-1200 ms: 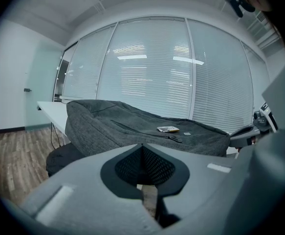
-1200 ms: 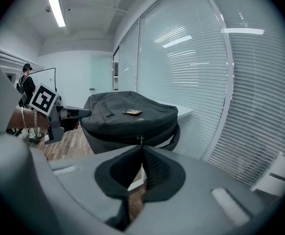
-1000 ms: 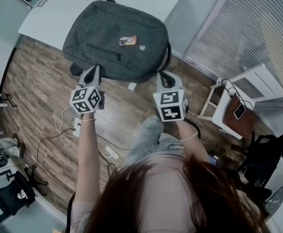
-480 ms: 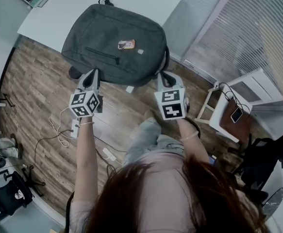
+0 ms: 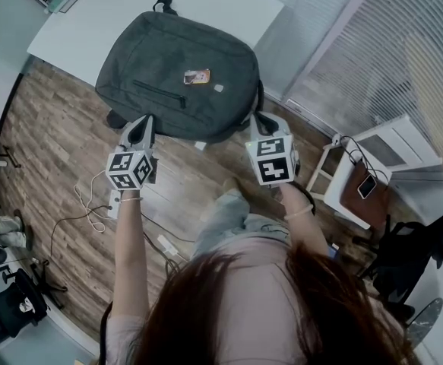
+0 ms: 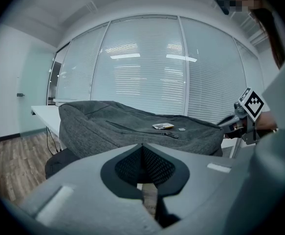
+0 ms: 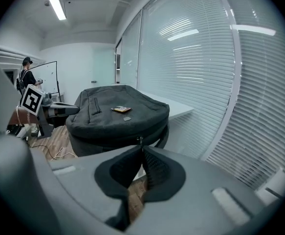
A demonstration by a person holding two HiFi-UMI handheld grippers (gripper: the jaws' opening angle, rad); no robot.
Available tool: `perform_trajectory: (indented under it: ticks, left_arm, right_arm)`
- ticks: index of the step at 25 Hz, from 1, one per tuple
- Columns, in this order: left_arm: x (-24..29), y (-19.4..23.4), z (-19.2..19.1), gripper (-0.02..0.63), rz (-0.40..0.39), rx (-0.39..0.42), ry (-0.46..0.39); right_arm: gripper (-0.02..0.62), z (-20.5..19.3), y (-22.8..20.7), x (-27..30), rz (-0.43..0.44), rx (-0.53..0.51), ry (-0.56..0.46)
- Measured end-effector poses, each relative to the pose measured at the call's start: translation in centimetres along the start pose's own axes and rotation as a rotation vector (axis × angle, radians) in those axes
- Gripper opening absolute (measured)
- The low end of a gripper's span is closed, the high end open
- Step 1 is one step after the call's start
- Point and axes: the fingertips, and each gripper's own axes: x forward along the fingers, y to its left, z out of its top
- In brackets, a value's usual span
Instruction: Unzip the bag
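Edging sideways since a second ago, our right gripper now sits at the near right corner of the dark grey woven-fabric backpack. Our left gripper has kept its place just beside the near left edge. Both pairs of jaws are pressed together. The left holds nothing. A small metal zip pull shows right at the right tips, though we cannot tell whether it is pinched. The soft, rounded backpack lies flat on the smooth white table, its near side overhanging the wood-plank floor. A small glossy orange card rests on its coarse front panel, near a straight pocket zip.
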Motion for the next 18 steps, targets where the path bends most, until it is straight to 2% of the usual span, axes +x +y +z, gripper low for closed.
perform_trajectory:
  ticks: [18]
  left_arm:
    - [0.0,-0.2,0.0,0.008,-0.037,0.022,-0.014]
  right_arm:
    - [0.012,1.0,-2.8,1.7,0.01,-0.029,0.028]
